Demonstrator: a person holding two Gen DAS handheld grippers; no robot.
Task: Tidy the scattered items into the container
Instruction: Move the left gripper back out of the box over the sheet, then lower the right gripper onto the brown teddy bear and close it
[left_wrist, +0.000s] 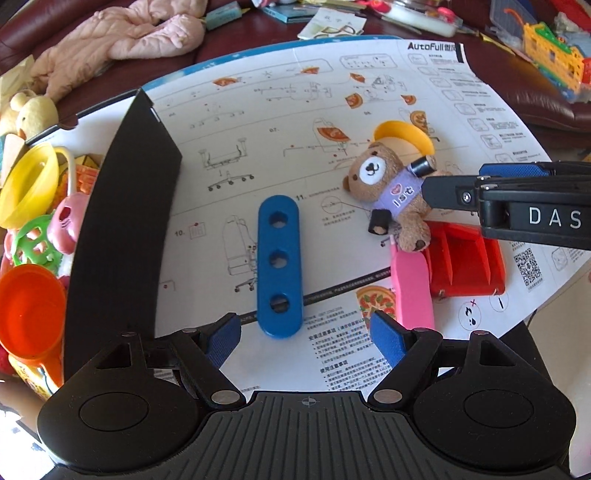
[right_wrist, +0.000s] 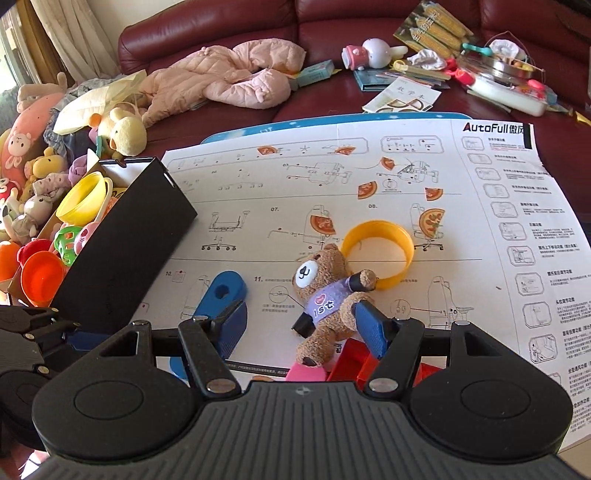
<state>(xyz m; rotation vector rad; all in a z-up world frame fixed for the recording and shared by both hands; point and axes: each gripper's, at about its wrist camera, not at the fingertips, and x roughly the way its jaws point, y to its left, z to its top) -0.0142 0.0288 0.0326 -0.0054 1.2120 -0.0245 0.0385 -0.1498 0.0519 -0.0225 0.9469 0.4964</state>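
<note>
Fuzzy brown plush bear in purple shirt (right_wrist: 325, 295) lies mid-frame on printed paper instruction sheet (right_wrist: 480, 229) covering table, touching smooth yellow plastic ring (right_wrist: 380, 236). Flat blue plastic bar with three round holes (left_wrist: 279, 266) just ahead of left tool (left_wrist: 306, 332), fingers apart, empty. Right tool (right_wrist: 306, 325) apart, straddling bear's legs. Black-walled cardboard box (right_wrist: 122, 251), left of frame, holds yellow and orange plastic cups, green lattice ball. Red plastic tray (left_wrist: 465, 262), pink flat piece beside bear. Open sheet between box and bar.

The right tongs' (right_wrist: 301, 326) body is hiding most of the red tray (right_wrist: 351, 360) and pink piece (right_wrist: 306, 373); the sheet's small print is blurring.
</note>
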